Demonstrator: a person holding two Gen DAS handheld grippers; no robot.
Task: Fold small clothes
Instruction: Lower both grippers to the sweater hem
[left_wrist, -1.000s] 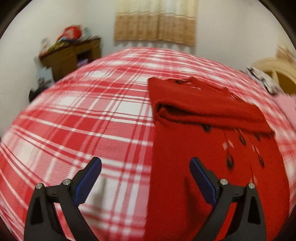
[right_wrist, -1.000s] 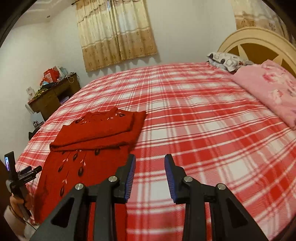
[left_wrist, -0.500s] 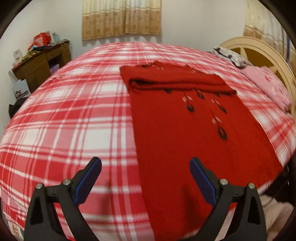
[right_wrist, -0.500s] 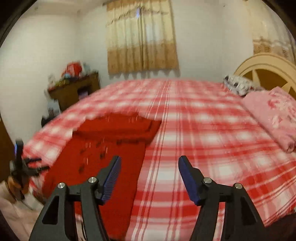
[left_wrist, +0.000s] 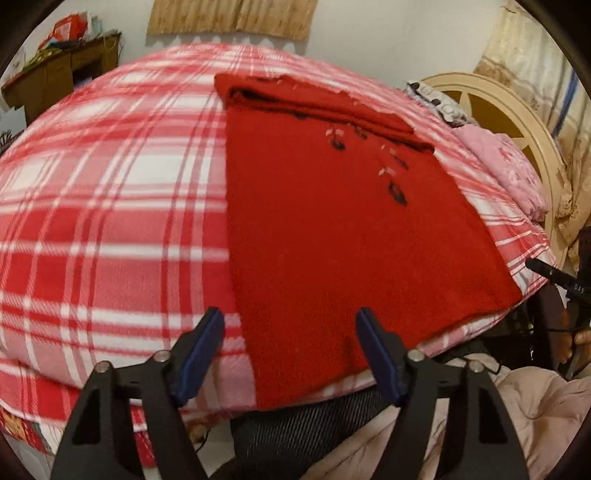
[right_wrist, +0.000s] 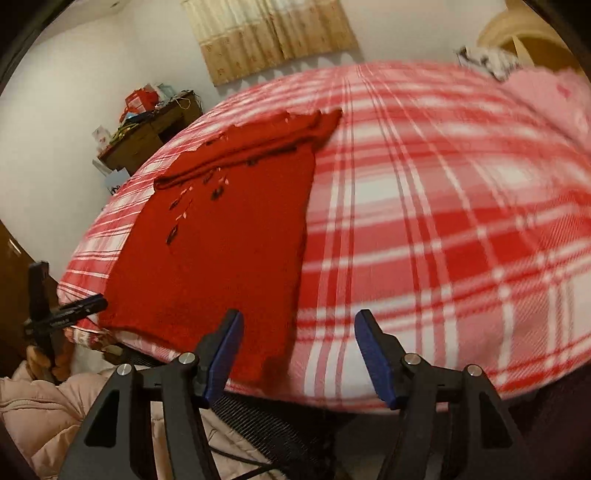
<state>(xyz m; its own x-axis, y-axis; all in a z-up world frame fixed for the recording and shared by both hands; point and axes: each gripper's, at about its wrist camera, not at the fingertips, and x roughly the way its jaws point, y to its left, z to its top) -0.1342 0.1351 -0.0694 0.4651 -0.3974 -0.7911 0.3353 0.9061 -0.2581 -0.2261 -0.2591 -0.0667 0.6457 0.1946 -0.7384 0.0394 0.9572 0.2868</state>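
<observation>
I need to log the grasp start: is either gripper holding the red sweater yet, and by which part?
Nothing is held. The left gripper and right gripper are closing above the red sweater, near its hem corners, pads not touching.

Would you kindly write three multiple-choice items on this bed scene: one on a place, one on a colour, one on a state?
1. Where does the near hem of the red sweater lie?
A. at the bed's near edge
B. against the headboard
C. on the wooden desk

2. What colour are the gripper pads?
A. green
B. blue
C. yellow

3. How does the sweater's far end lie?
A. spread flat
B. rolled into a ball
C. folded over onto itself

Key: 1 A, the hem reaches the plaid cover's near edge, by the left gripper. 2 B, blue pads line the right gripper. 3 C, a doubled layer crosses the top.
</observation>
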